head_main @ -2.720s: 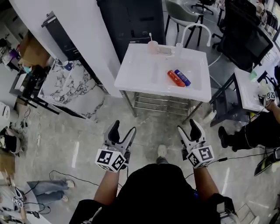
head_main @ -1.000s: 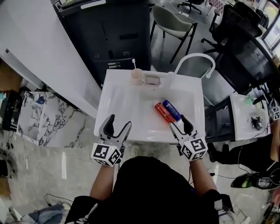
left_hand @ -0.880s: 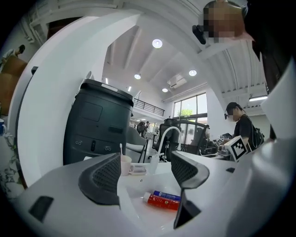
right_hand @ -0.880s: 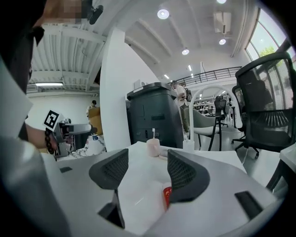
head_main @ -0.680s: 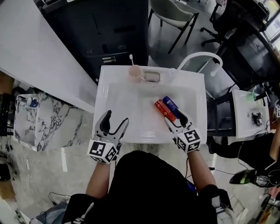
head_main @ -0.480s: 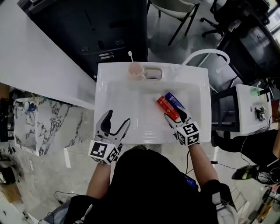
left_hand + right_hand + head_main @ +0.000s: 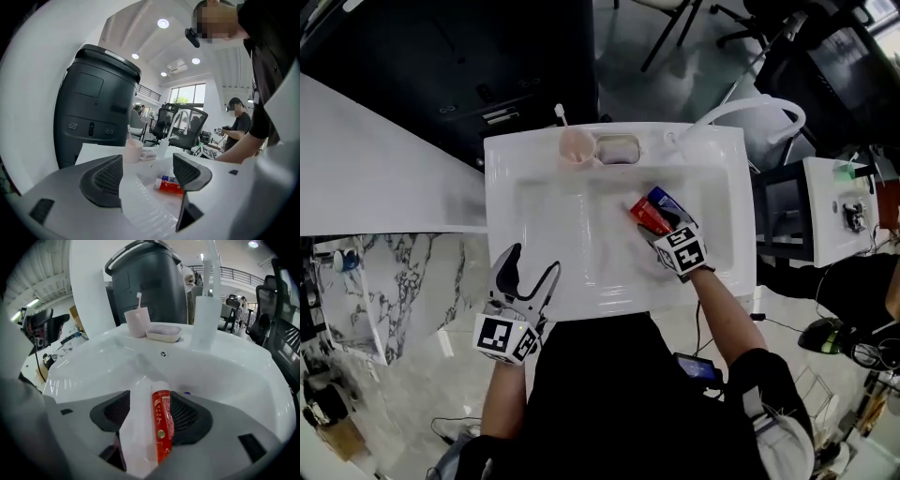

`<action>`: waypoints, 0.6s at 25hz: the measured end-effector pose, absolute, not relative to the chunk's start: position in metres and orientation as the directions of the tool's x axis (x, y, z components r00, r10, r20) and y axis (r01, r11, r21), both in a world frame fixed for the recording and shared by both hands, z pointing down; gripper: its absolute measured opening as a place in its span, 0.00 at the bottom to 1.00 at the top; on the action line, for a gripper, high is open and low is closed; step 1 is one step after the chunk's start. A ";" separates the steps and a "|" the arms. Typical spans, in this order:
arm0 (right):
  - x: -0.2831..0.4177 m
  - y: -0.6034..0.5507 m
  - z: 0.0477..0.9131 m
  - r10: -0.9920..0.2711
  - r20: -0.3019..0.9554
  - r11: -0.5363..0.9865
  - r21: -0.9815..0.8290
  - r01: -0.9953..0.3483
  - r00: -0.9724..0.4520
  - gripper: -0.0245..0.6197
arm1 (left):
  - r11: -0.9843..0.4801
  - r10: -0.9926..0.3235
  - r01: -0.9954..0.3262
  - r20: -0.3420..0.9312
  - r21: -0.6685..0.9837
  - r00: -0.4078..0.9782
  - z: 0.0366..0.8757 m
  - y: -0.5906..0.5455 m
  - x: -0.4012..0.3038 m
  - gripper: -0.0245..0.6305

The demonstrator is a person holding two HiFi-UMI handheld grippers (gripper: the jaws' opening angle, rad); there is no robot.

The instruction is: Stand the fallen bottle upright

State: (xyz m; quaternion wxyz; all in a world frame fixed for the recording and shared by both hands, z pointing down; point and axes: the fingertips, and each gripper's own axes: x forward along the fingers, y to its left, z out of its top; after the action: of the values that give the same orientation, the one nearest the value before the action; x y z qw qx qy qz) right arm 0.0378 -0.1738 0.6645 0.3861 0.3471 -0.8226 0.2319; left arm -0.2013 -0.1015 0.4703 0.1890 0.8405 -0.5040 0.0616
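white sink (image 7: 511, 159) in an office; the red bottle (image 7: 643, 214) lies flat in it beside a blue bottle (image 7: 664, 200); right gripper (image 7: 667, 231) straddles the red one, jaws apart, likely to pinch and tip it up; left gripper (image 7: 532, 264) hangs spread at the near rim, spare.

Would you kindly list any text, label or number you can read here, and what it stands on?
Nothing can be read.
Red bottle: pale print and a gold seal, too blurred to read.
Blue bottle: label too small.
Marker cubes: square marker patterns, no words.

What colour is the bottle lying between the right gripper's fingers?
It's a red plastic bottle with a white cap; clearest in the right gripper view.
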 end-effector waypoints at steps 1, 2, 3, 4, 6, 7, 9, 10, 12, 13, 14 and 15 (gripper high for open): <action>0.038 -0.174 0.673 -0.377 0.812 0.656 -0.105 -0.747 -0.445 0.47 | -0.418 -0.824 -0.871 0.296 0.258 0.483 0.471 -0.100 -0.204 0.57; 0.039 -0.173 0.680 -0.365 0.827 0.662 -0.093 -0.744 -0.428 0.47 | -0.413 -0.824 -0.872 0.299 0.263 0.481 0.472 -0.099 -0.205 0.57; 0.041 -0.172 0.688 -0.355 0.842 0.667 -0.077 -0.741 -0.407 0.47 | -0.407 -0.825 -0.872 0.302 0.271 0.478 0.474 -0.097 -0.207 0.57; 0.043 -0.172 0.694 -0.348 0.855 0.669 -0.061 -0.741 -0.384 0.47 | -0.400 -0.825 -0.873 0.305 0.280 0.476 0.477 -0.095 -0.208 0.57; 0.047 -0.173 0.704 -0.335 0.877 0.675 -0.032 -0.737 -0.345 0.47 | -0.385 -0.824 -0.873 0.314 0.301 0.472 0.485 -0.092 -0.209 0.57; 0.048 -0.174 0.709 -0.327 0.886 0.682 -0.019 -0.731 -0.328 0.47 | -0.379 -0.821 -0.872 0.322 0.309 0.471 0.490 -0.090 -0.208 0.57; 0.049 -0.174 0.719 -0.305 0.903 0.699 -0.005 -0.716 -0.304 0.47 | -0.367 -0.812 -0.873 0.346 0.322 0.469 0.499 -0.087 -0.205 0.57; 0.048 -0.174 0.724 -0.290 0.909 0.706 -0.008 -0.708 -0.299 0.48 | -0.360 -0.807 -0.873 0.360 0.328 0.468 0.503 -0.086 -0.205 0.57; 0.046 -0.172 0.733 -0.262 0.920 0.717 -0.016 -0.697 -0.291 0.48 | -0.347 -0.800 -0.873 0.377 0.342 0.466 0.507 -0.085 -0.203 0.57; 0.046 -0.173 0.736 -0.255 0.924 0.723 -0.012 -0.691 -0.283 0.48 | -0.342 -0.799 -0.873 0.380 0.349 0.465 0.508 -0.086 -0.202 0.57; 0.047 -0.174 0.739 -0.254 0.927 0.730 -0.003 -0.684 -0.274 0.48 | -0.337 -0.800 -0.873 0.382 0.354 0.463 0.509 -0.088 -0.201 0.56; 0.048 -0.176 0.743 -0.255 0.930 0.737 0.010 -0.676 -0.264 0.48 | -0.332 -0.801 -0.873 0.383 0.357 0.461 0.510 -0.090 -0.201 0.56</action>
State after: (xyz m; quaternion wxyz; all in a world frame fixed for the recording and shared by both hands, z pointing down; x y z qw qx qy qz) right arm 0.0476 -0.1760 0.7425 0.5258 0.3022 -0.7695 0.2001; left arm -0.2005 -0.0897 0.5099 0.2629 0.8133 -0.5144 0.0689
